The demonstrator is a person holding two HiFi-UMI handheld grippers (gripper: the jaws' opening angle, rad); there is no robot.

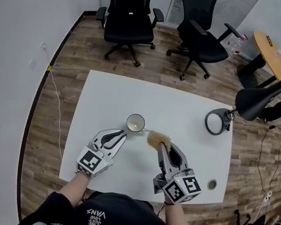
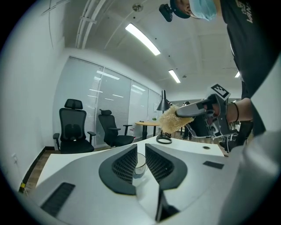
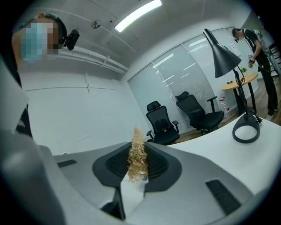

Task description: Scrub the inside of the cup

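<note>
Centrally on the white table (image 1: 194, 107), the cup (image 1: 135, 123) is set upright, mouth up, just above the two grippers in the head view. The left gripper (image 1: 123, 133) is held low and nearly level, angled toward the upper right, with its tips right at the cup's lower-left edge. Its jaws are drawn almost together, and the glassy cup is seen through the thin slit between them in the left gripper view. The right gripper (image 1: 162, 146) is angled toward the upper left and is clamped on a straw-coloured fibre scrubber (image 1: 157, 138), which is held just right of the cup and apart from it. The grippers are carried on the left forearm (image 1: 71, 188) and right forearm (image 1: 176, 217), which enter from the bottom edge.
</note>
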